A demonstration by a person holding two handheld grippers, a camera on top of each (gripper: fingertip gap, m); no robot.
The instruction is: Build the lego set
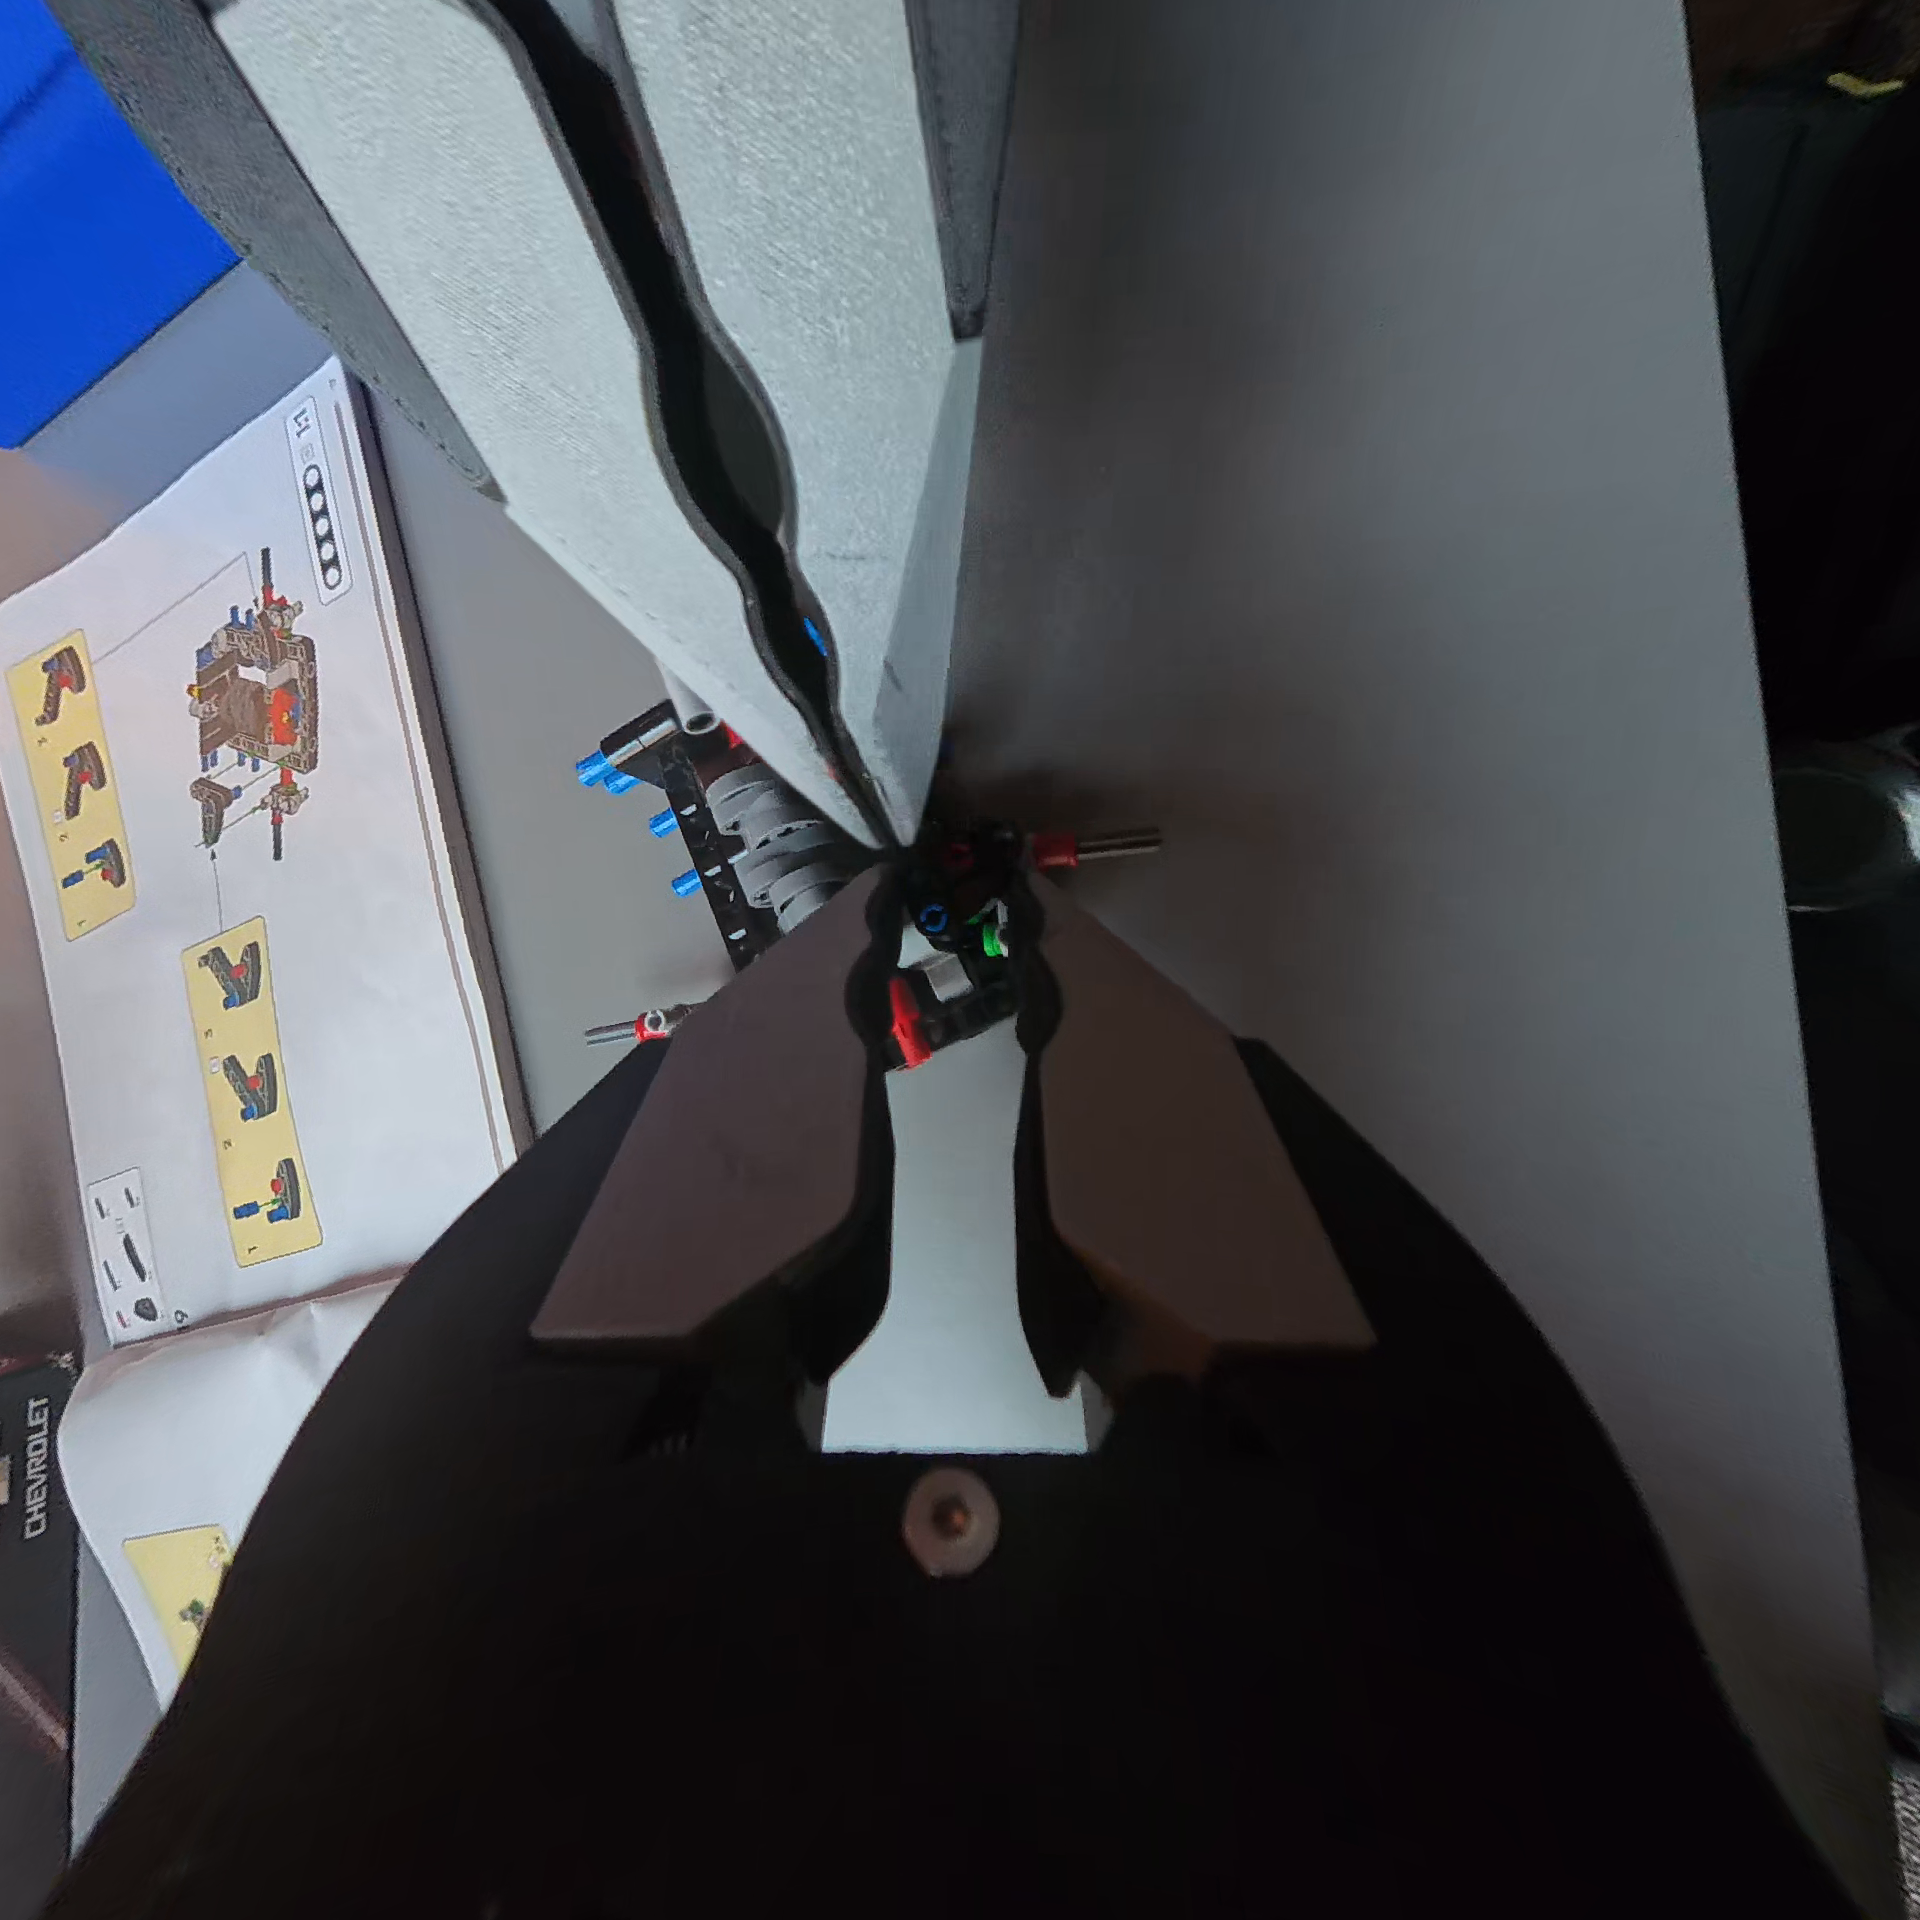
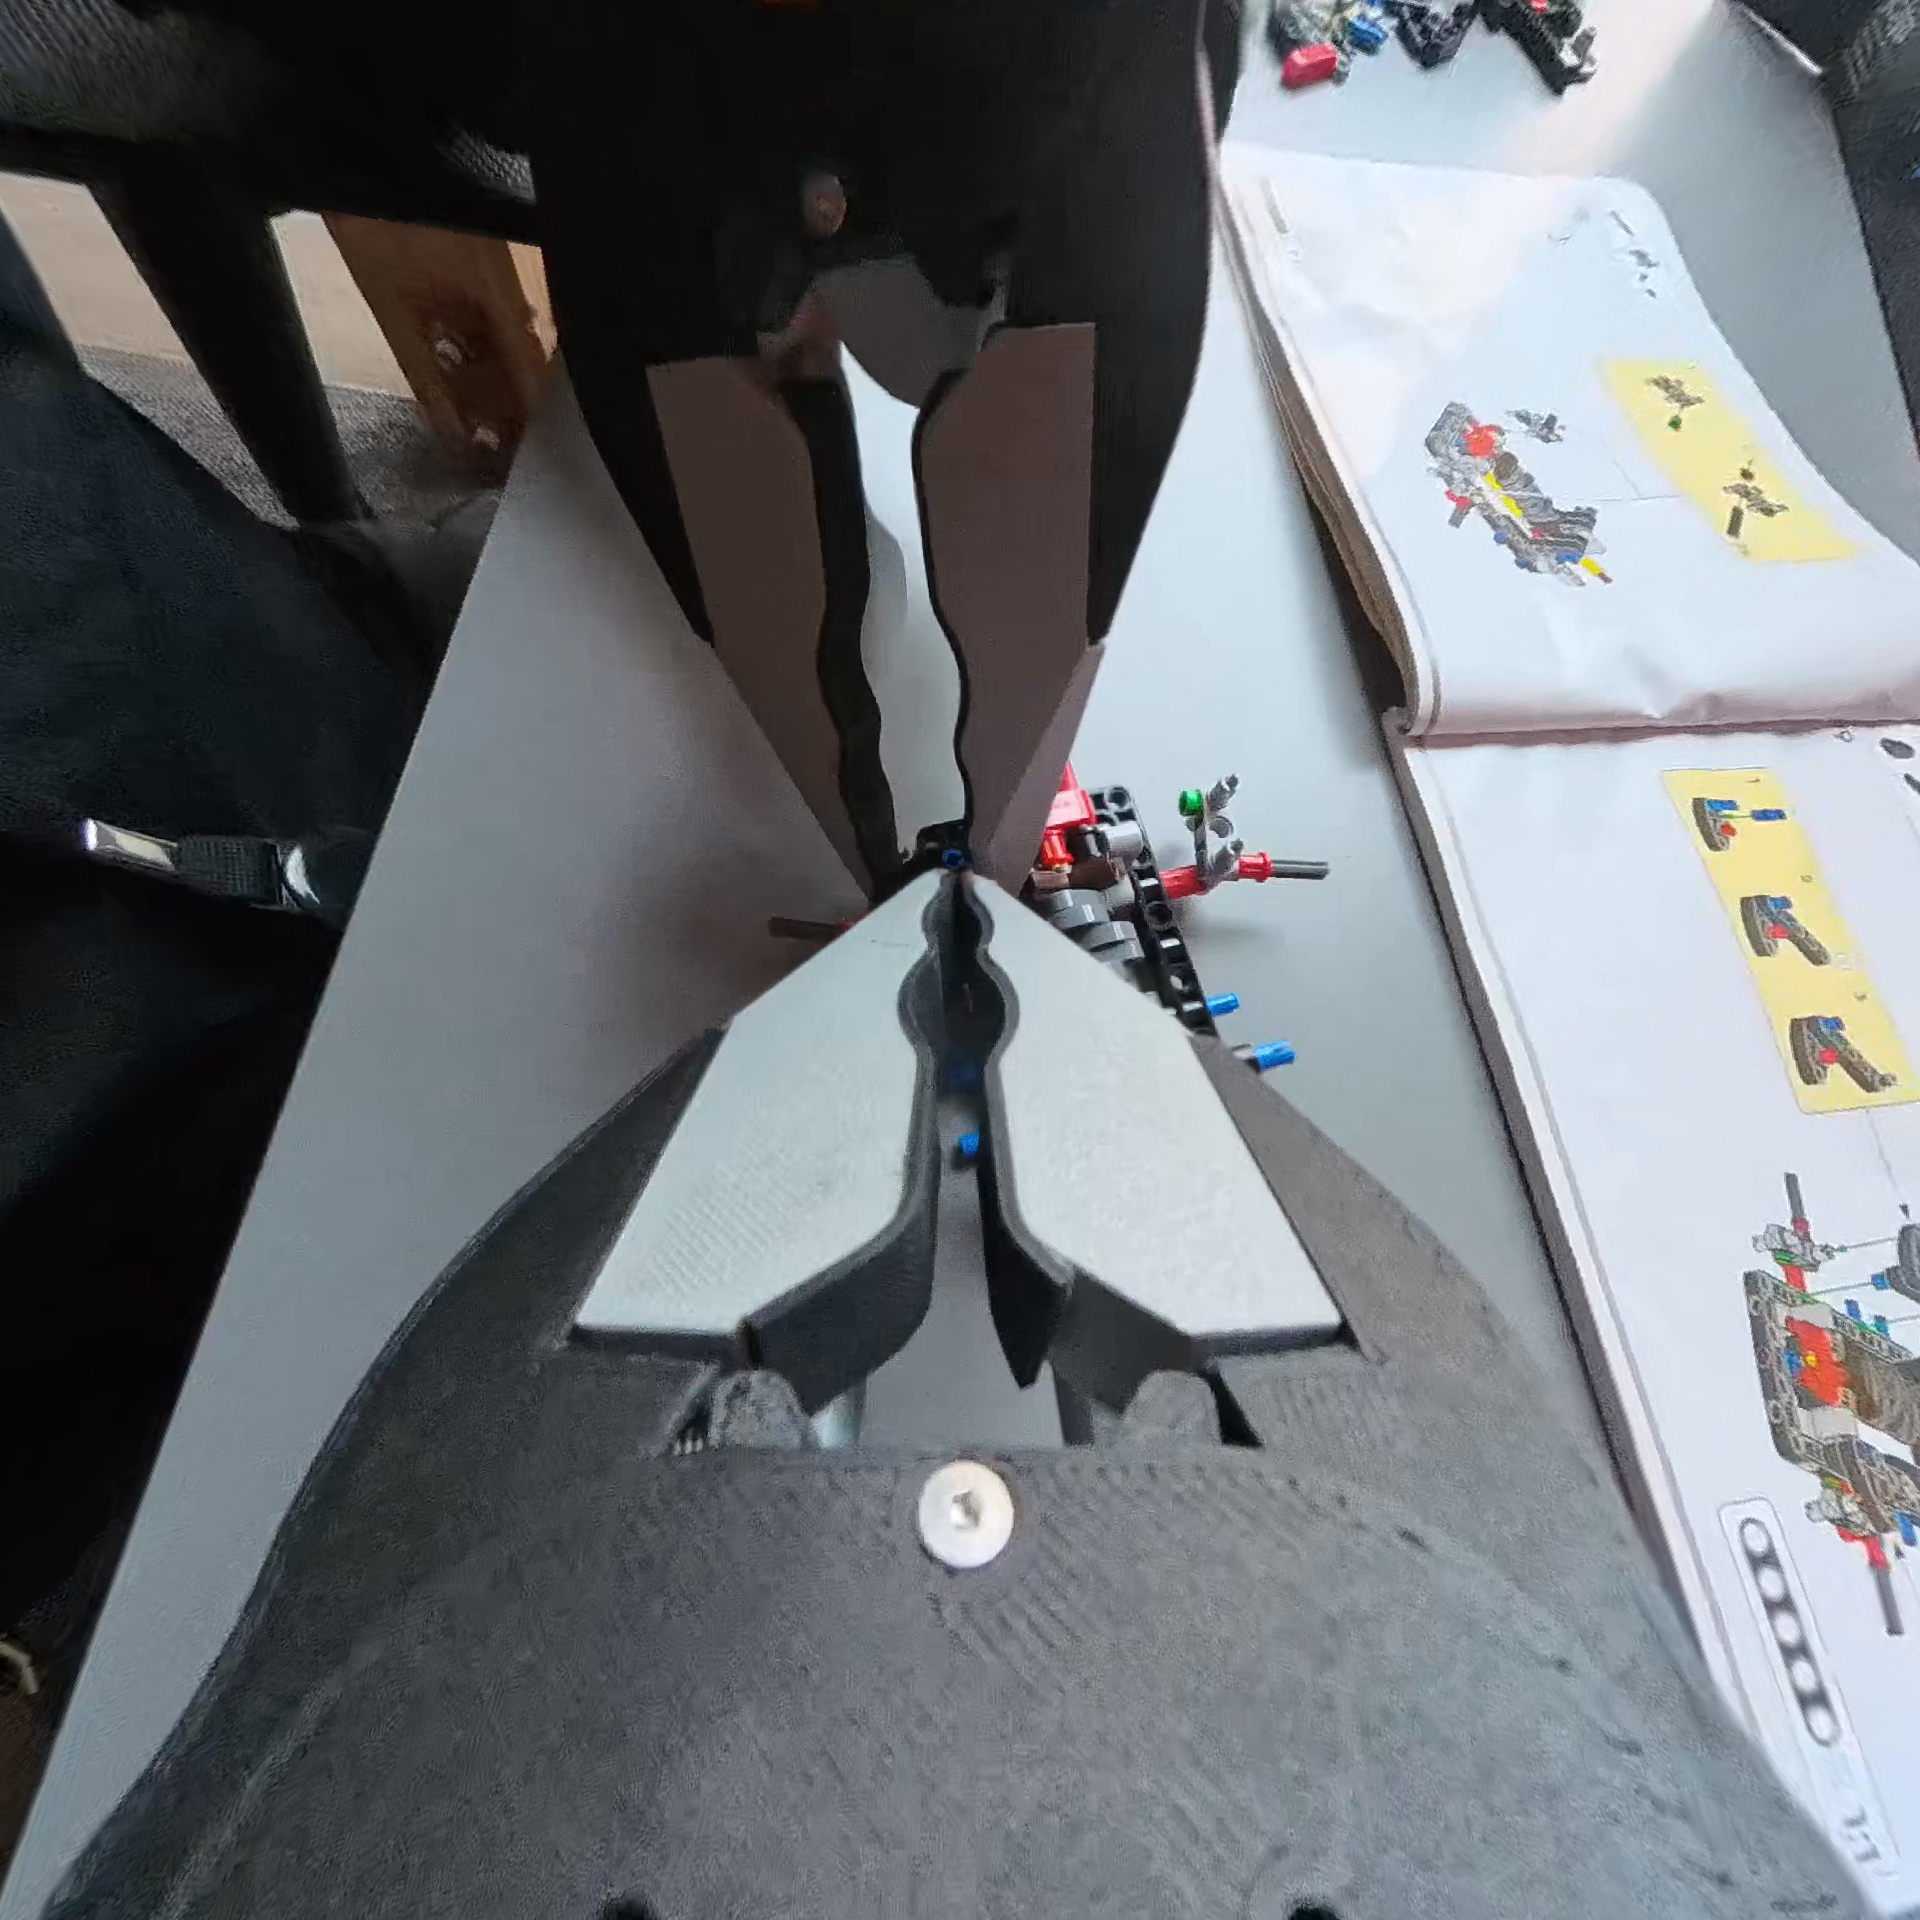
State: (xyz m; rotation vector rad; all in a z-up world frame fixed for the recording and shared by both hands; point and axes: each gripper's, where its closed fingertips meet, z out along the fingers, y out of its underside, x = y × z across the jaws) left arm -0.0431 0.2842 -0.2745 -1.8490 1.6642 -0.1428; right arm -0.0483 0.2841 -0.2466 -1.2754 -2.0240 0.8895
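Lego assembly point(image 1: 774, 847) sits on the grey tabletop point(image 1: 1351, 623) beside the instruction booklet point(image 2: 1558, 416); left claw point(image 1: 951, 961) pinches its black end piece; right claw point(image 2: 956, 878), pressed nearly together, pinches at the same joint; seemingly seating a part; next needs aligned, steady pressure.
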